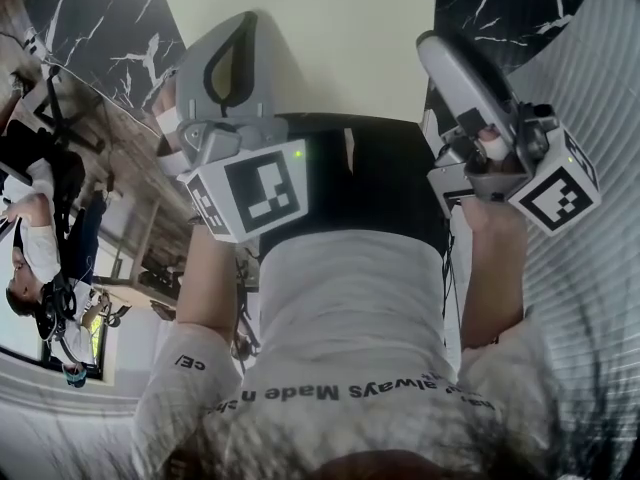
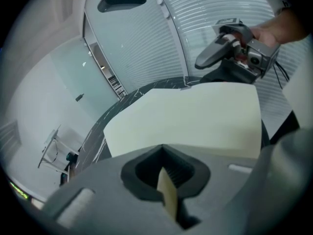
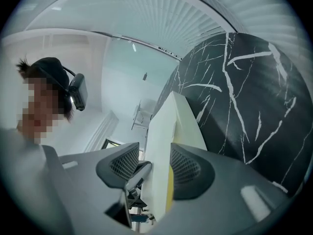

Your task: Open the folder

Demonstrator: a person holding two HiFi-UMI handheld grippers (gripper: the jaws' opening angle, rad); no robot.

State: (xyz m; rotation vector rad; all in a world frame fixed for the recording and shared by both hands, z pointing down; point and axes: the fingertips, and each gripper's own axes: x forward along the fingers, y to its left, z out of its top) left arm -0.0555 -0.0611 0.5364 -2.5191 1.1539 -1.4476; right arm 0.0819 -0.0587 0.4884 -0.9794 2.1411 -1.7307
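A cream folder (image 1: 320, 38) lies on the black marble table (image 1: 100, 38). My left gripper (image 1: 235, 68) is shut on its near edge; in the left gripper view a cream strip of the folder (image 2: 195, 121) sits pinched between the pads at the left gripper (image 2: 166, 180). My right gripper (image 1: 455, 63) is at the folder's right side. In the right gripper view the folder (image 3: 161, 146) stands edge-on between the jaws of the right gripper (image 3: 156, 165). The right pad touches it, and a gap shows beside the left pad. The right gripper (image 2: 220, 53) also shows in the left gripper view.
Window blinds (image 1: 600, 298) run along the right. A seated person (image 1: 30, 238) and office furniture are at the left. A light chair (image 2: 56, 151) stands beyond the table (image 2: 105, 126). The person wearing the head camera (image 3: 44, 106) shows in the right gripper view.
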